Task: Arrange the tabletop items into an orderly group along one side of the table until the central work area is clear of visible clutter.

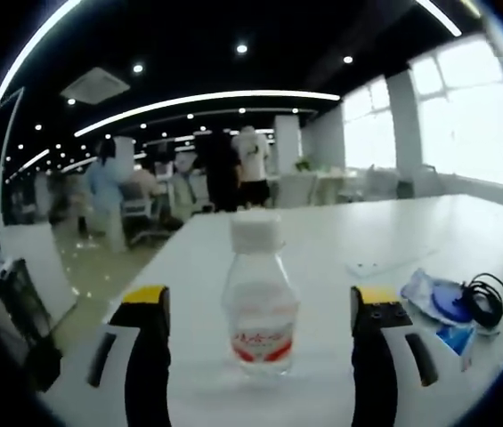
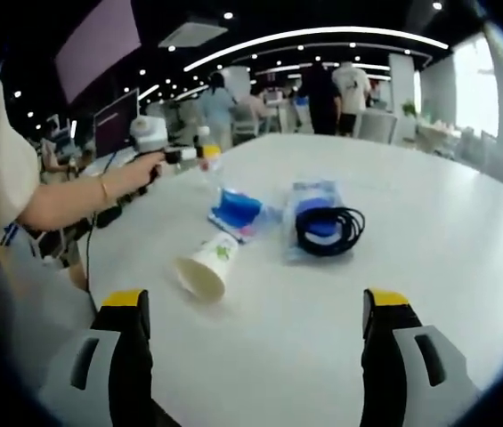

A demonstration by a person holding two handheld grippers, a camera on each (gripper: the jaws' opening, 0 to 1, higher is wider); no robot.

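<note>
A small clear water bottle (image 1: 258, 302) with a white cap and red label stands upright on the white table (image 1: 367, 231). It is between the yellow-tipped jaws of my left gripper (image 1: 261, 298), which is open with a gap on each side of the bottle. My right gripper (image 2: 255, 302) is open over bare table (image 2: 429, 267). Ahead of it a paper cup (image 2: 206, 265) lies on its side. Beyond the cup lie a blue packet (image 2: 238, 209) and a clear bag with a coiled black cable (image 2: 329, 227). A person's hand holds the left gripper (image 2: 166, 153) at the far left edge.
The cable coil (image 1: 487, 298) and blue packets (image 1: 438, 298) lie to the right of the bottle. The table's left edge (image 1: 135, 294) drops to the floor, with a dark chair (image 1: 24, 320) beside it. People stand far behind. The person's arm (image 2: 73, 196) reaches over the table edge.
</note>
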